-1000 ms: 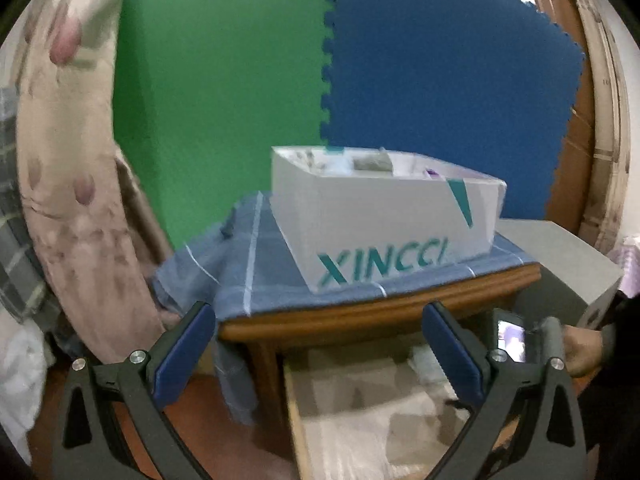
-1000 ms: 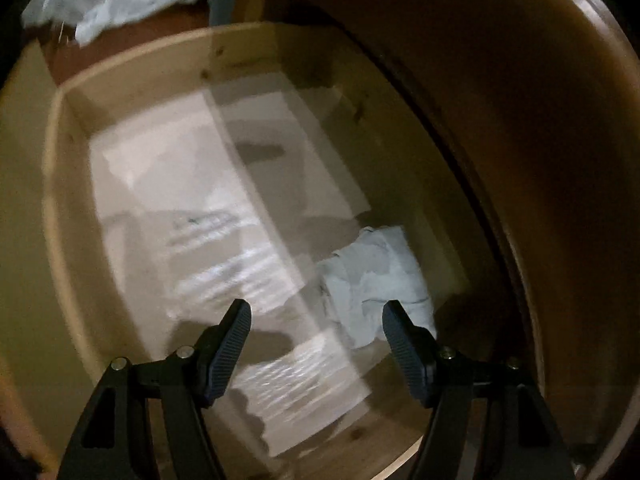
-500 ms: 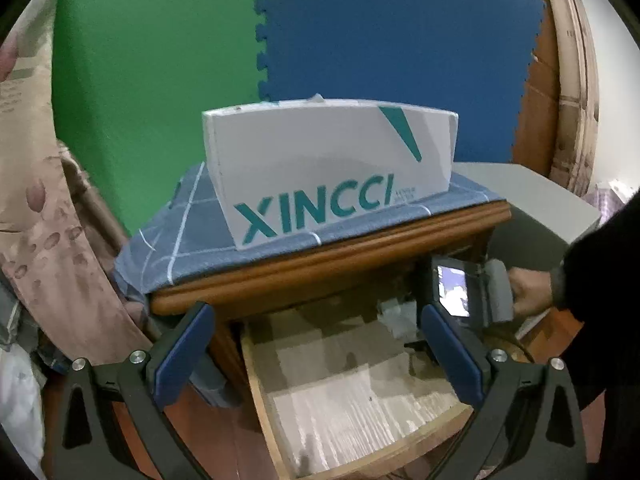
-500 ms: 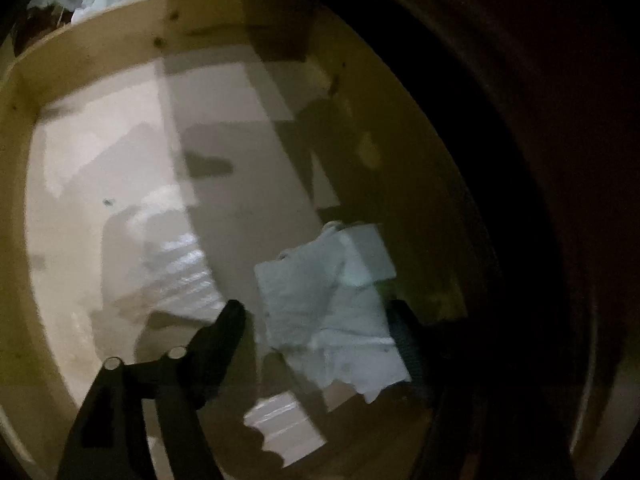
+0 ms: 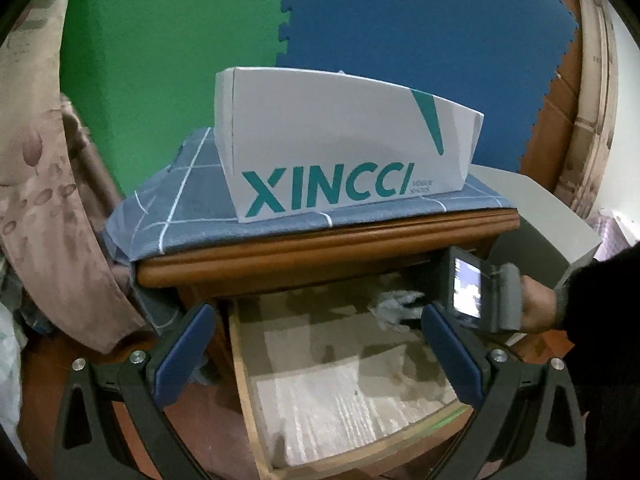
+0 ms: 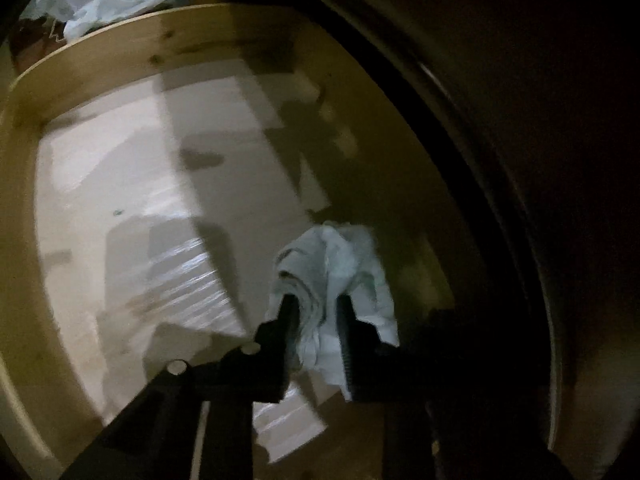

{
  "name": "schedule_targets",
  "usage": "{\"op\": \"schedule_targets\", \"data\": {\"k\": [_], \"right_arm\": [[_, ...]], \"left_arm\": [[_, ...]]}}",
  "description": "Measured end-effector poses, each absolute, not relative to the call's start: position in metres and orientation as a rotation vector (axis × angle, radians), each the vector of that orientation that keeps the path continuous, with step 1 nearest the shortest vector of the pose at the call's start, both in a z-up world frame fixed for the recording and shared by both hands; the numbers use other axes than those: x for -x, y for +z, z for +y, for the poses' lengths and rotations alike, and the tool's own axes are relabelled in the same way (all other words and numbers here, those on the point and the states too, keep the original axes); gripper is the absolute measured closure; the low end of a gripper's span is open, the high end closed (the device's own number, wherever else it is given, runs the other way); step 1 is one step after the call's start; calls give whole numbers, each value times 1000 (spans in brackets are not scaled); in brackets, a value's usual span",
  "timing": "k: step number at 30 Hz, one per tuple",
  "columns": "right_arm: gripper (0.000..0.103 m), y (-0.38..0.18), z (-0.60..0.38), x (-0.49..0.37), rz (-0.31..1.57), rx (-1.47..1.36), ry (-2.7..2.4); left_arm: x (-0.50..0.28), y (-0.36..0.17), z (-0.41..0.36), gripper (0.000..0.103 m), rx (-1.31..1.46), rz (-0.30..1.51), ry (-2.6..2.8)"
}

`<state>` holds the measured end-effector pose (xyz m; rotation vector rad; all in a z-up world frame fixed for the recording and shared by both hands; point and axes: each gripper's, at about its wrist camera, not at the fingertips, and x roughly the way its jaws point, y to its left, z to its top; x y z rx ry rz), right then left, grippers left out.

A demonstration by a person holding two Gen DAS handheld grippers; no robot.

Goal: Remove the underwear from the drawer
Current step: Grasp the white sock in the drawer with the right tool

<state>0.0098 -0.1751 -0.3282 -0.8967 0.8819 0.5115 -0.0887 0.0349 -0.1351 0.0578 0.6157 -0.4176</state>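
Note:
The wooden drawer (image 5: 244, 384) of a small cabinet stands pulled out, lined with pale paper. A crumpled pale grey piece of underwear (image 5: 394, 308) lies at its back right, under the cabinet top. In the right wrist view my right gripper (image 6: 316, 312) is shut on the underwear (image 6: 340, 256), the cloth bunched between its black fingers above the drawer's floor (image 6: 120, 184). The left wrist view shows the right gripper's body (image 5: 472, 292) in a hand, reaching into the drawer. My left gripper (image 5: 316, 344) hangs open in front of the drawer, its blue pads wide apart with nothing between them.
A white XINCCI shoebox (image 5: 340, 148) sits on a blue checked cloth (image 5: 180, 216) over the cabinet top (image 5: 320, 252). Green and blue foam mats stand behind. A floral curtain (image 5: 48, 208) hangs at left, a grey box (image 5: 536, 216) at right. A dark sleeve (image 5: 600, 304) enters from the right.
My right gripper moved onto the underwear and its jaws closed on the cloth. The left gripper sank and tilted down, so the open drawer fills more of its view.

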Motion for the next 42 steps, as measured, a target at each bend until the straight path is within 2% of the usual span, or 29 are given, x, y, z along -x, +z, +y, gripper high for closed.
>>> {"op": "schedule_targets", "data": {"k": [2,10,20,21,23,24,28,32,37,42], "right_arm": [[97,-319,-178,3,920,884,554],[97,-277,-202,60,957,761,566],[95,-325,-176,34,1096,819,605],[94,-325,-175,33,1101,823,618],[83,-329,-173,30,1149,822,653],[80,-332,-172,28,1164,827,662],[55,-338,-165,26,1150,896,630],[38,-343,-159,25,1154,954,622],[38,-342,-161,10,1123,943,576],[38,-359,-169,-7,1169,955,532]], "left_arm": [[90,-135,35,1,-64,612,-416],[91,-136,40,1,-68,620,-388],[94,-142,33,1,-126,621,-381],[93,-143,33,1,-124,628,-383],[92,-142,34,1,-107,635,-391],[91,-141,35,1,-93,636,-395],[86,-139,38,1,-32,650,-413],[82,-141,42,1,16,680,-418],[82,-140,43,1,29,677,-416],[83,-140,39,1,25,677,-433]]}}
